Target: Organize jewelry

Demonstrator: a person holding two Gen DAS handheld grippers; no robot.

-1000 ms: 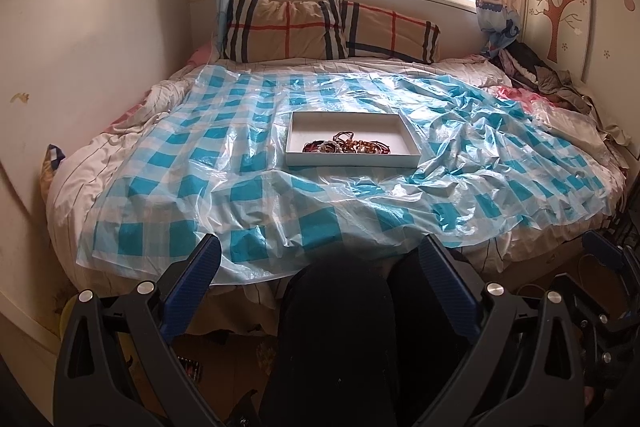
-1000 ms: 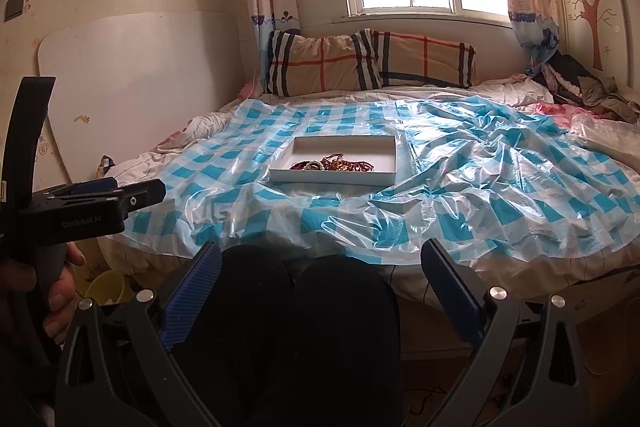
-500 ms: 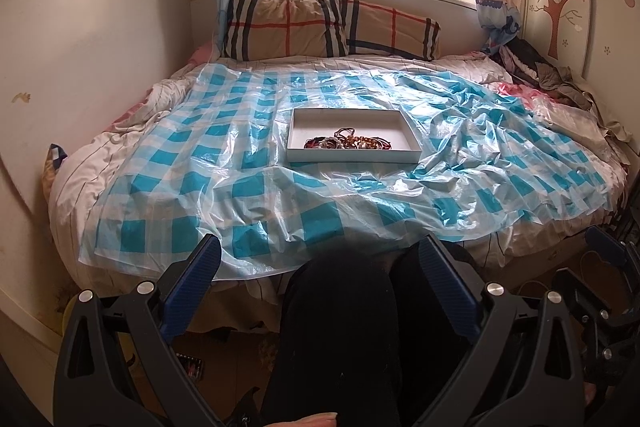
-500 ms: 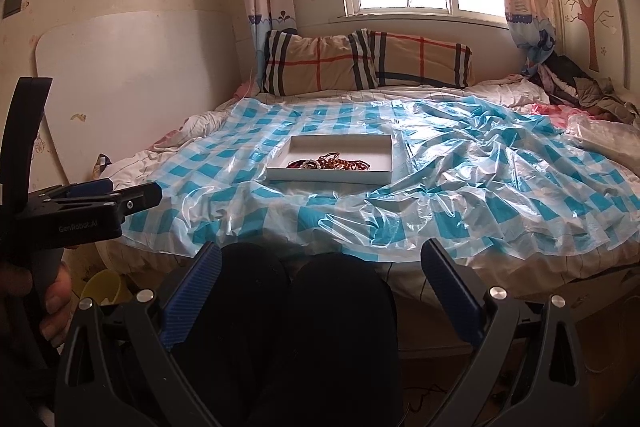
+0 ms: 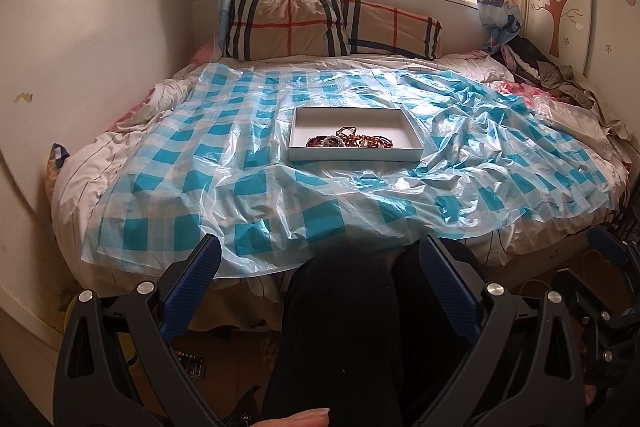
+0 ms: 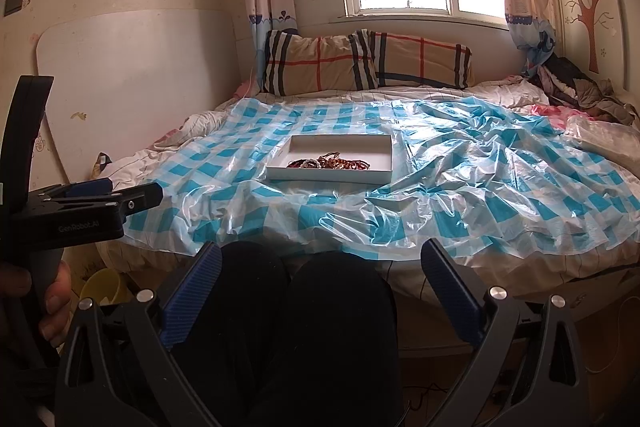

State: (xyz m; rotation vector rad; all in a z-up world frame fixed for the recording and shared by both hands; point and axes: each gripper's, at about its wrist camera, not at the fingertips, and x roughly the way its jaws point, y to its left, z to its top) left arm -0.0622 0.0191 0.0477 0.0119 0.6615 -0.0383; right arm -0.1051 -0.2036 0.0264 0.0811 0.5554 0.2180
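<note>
Both views have crept slightly nearer the bed (image 5: pixel 168 131). Left tongs (image 5: pixel 320 279) and right tongs (image 6: pixel 322 277) gape wide, empty. Jewelry (image 5: pixel 349 141) heaps along the white tray's (image 5: pixel 352 115) near wall, strung left-to-right.

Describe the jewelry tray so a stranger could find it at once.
Start at the bed under the window, covered by a blue-and-white checked plastic sheet. Near the sheet's middle lies a shallow white rectangular tray. It is the only box on the bed, with a tangle of reddish-brown beaded jewelry along its near edge.
</note>
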